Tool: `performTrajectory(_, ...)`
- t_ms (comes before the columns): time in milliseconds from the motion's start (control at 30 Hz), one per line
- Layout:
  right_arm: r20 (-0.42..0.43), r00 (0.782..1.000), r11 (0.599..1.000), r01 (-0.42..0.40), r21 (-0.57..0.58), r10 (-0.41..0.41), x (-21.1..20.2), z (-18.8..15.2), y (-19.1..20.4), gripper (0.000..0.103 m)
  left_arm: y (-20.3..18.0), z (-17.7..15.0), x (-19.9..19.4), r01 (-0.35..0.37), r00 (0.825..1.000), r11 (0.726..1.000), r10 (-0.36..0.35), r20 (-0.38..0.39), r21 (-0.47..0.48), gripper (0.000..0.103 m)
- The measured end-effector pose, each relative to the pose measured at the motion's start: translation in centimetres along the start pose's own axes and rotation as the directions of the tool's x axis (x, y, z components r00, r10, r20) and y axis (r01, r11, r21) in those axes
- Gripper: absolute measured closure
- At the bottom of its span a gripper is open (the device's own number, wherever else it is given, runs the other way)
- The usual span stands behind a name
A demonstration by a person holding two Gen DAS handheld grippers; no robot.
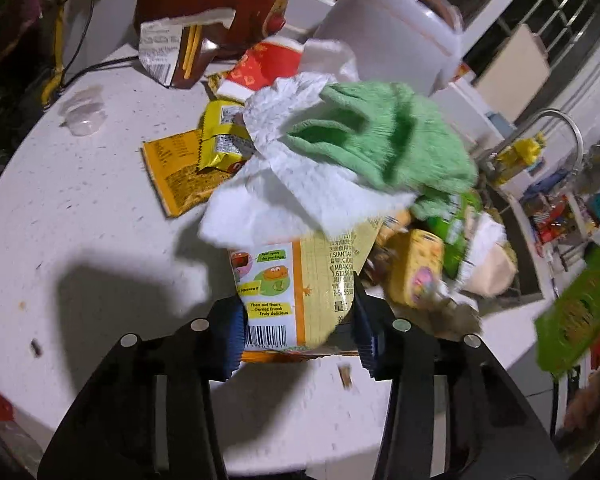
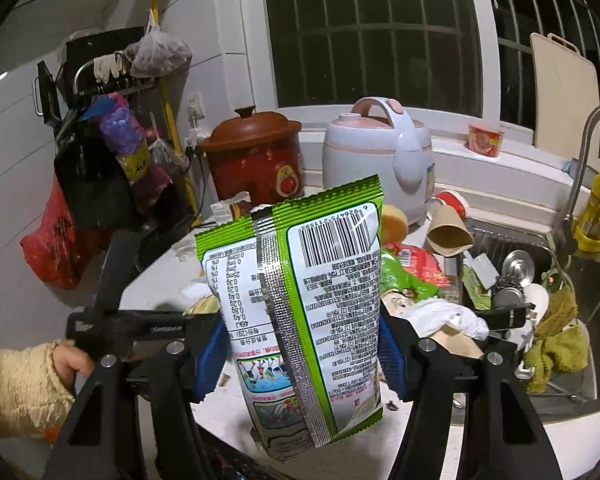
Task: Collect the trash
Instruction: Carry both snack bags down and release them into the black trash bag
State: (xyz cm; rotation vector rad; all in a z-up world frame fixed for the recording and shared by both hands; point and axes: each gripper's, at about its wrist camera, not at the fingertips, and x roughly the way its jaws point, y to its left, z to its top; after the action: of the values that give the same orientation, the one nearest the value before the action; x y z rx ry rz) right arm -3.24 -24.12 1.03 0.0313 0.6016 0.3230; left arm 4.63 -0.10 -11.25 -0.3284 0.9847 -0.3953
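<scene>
My left gripper (image 1: pixel 300 336) is shut on a yellow snack packet (image 1: pixel 296 288) with a barcode, its blue pads (image 1: pixel 234 336) pressing on both sides. A crumpled white paper towel (image 1: pixel 284 184) and a green cloth (image 1: pixel 380 136) drape over the packet's top. My right gripper (image 2: pixel 304 348) is shut on a green snack bag (image 2: pixel 300 300) and holds it upright above the white counter (image 2: pixel 360 452). That bag (image 1: pixel 572 320) also shows at the right edge of the left wrist view. More wrappers and a white tissue (image 2: pixel 444 316) lie heaped behind it.
Yellow wrappers (image 1: pixel 180 176) and a torn brown box (image 1: pixel 172 56) lie on the counter (image 1: pixel 80 220). A red clay cooker (image 2: pixel 256 156) and a white rice cooker (image 2: pixel 376 156) stand at the back. A tipped paper cup (image 2: pixel 448 232) lies by the dish-filled sink (image 2: pixel 500 240).
</scene>
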Motion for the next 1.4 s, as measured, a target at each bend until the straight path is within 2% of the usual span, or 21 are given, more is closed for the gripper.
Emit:
performTrajectory(167,-0.01,0.999,0.998,-0.051,0.028,0.051,0.2,-0.3,1.2,0.04,1.4,-2.2,-4.6,0.072,0.997,0.997,-0.072,0.03,-0.015,0.059)
performTrajectory(267,-0.025,0.995,0.996,-0.092,0.023,0.092,0.0,-0.7,2.7,0.04,2.2,-3.6,-7.1,0.09,0.995,0.995,-0.089,0.046,-0.037,0.059)
performTrajectory(433,-0.094,0.976,0.98,-0.197,-0.009,0.196,0.0,-2.1,6.4,0.04,4.5,-7.2,-11.2,0.057,0.998,0.997,-0.055,0.037,-0.061,0.059)
performTrajectory(533,-0.186,0.951,0.965,-0.259,-0.05,0.246,0.8,-4.3,9.3,0.04,5.9,-9.6,-12.2,0.016,1.0,0.998,-0.017,-0.006,-0.058,0.059)
performTrajectory(667,-0.329,0.905,0.947,-0.312,-0.08,0.27,2.9,-8.7,12.5,0.04,8.5,-14.6,-11.6,-0.034,0.994,0.996,0.025,-0.108,-0.084,0.059)
performTrajectory(700,-0.378,0.887,0.943,-0.321,-0.087,0.267,3.7,-10.3,13.4,0.04,9.1,-15.7,-11.0,-0.041,0.991,0.995,0.029,-0.131,-0.086,0.059)
performTrajectory(767,-0.463,0.84,0.935,-0.35,-0.064,0.282,5.5,-13.8,14.8,0.04,10.2,-17.8,-9.7,-0.05,0.984,0.995,0.033,-0.173,-0.091,0.059)
performTrajectory(800,-0.495,0.825,0.935,-0.35,-0.064,0.275,6.3,-15.2,15.2,0.04,10.9,-18.8,-8.8,-0.054,0.98,0.994,0.034,-0.195,-0.096,0.059)
performTrajectory(833,-0.539,0.8,0.935,-0.349,-0.061,0.264,7.5,-17.3,15.7,0.04,11.8,-20.1,-7.6,-0.063,0.973,0.993,0.038,-0.227,-0.104,0.059)
performTrajectory(867,-0.56,0.787,0.936,-0.348,-0.058,0.258,8.1,-18.5,16.0,0.04,12.6,-21.1,-6.8,-0.075,0.967,0.991,0.046,-0.249,-0.108,0.059)
performTrajectory(967,-0.667,0.717,0.947,-0.317,-0.054,0.202,11.6,-24.7,16.6,0.04,14.9,-24.2,-3.5,-0.117,0.945,0.986,0.075,-0.317,-0.117,0.059)
performTrajectory(1033,-0.715,0.679,0.956,-0.288,-0.051,0.166,13.6,-28.2,16.6,0.04,16.1,-25.8,-1.5,-0.146,0.931,0.984,0.103,-0.35,-0.098,0.059)
performTrajectory(1133,-0.779,0.618,0.97,-0.237,-0.054,0.107,16.6,-33.6,16.5,0.04,18.4,-28.1,2.6,-0.181,0.903,0.978,0.124,-0.411,-0.102,0.059)
performTrajectory(1233,-0.83,0.554,0.981,-0.189,-0.049,0.065,19.5,-38.2,16.1,0.038,20.3,-29.8,6.9,-0.218,0.866,0.971,0.146,-0.478,-0.097,0.059)
performTrajectory(1267,-0.837,0.546,0.983,-0.171,-0.062,0.042,20.4,-39.0,15.8,0.032,20.9,-30.4,8.4,-0.236,0.848,0.968,0.163,-0.505,-0.084,0.059)
performTrajectory(1300,-0.84,0.542,0.985,-0.156,-0.078,0.019,20.9,-39.8,15.5,0.027,21.2,-30.8,9.5,-0.255,0.832,0.964,0.182,-0.524,-0.071,0.051)
performTrajectory(1333,-0.847,0.532,0.986,-0.134,-0.101,-0.015,21.4,-40.8,15.1,0.025,21.6,-31.2,10.4,-0.266,0.818,0.962,0.191,-0.543,-0.062,0.038)
performTrajectory(1400,-0.856,0.514,0.989,-0.096,-0.109,-0.045,22.4,-41.8,14.3,0.02,22.2,-31.5,11.5,-0.288,0.799,0.957,0.226,-0.557,-0.025,0.027)
